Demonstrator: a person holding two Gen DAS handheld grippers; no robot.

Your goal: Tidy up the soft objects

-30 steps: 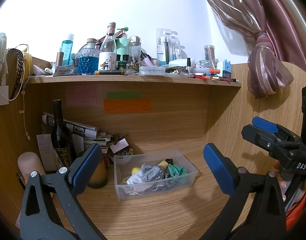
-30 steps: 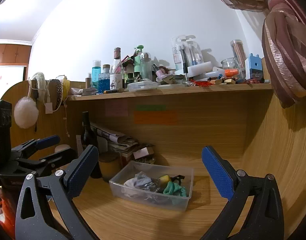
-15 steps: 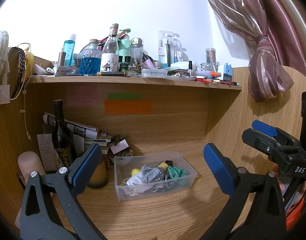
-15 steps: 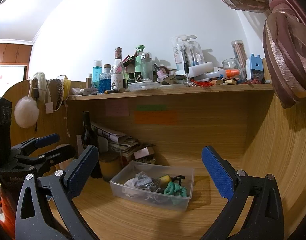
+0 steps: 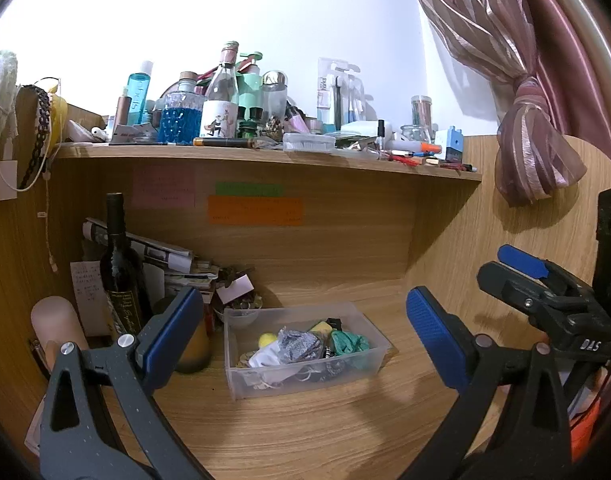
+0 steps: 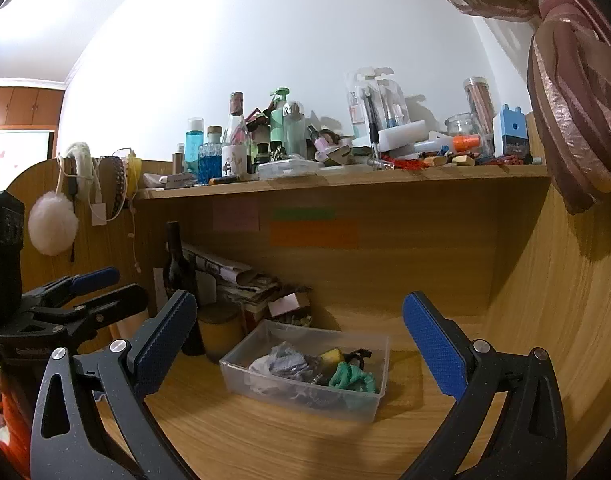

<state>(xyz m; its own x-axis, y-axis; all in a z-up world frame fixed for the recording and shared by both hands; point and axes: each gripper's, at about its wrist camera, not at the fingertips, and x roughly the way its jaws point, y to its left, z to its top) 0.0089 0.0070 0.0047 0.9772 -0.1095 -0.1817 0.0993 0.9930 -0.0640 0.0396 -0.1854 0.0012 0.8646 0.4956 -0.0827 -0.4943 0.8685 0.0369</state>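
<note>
Wooden desk (image 5: 305,432) under cluttered shelf (image 5: 265,156), clear bin (image 5: 357,372) of soft items, left gripper (image 5: 301,336) and right gripper (image 6: 299,340) spread wide

The left wrist camera looked forward between its spread tongs (image 5: 301,332) from low over the bench (image 5: 305,432), facing the back panel, with the clear bin (image 5: 305,376) near and central. The right wrist camera (image 6: 293,340) faced the same way from further right. Both views shared the bin (image 6: 305,396), the shelf (image 5: 265,158) and each other's tongs.
</note>
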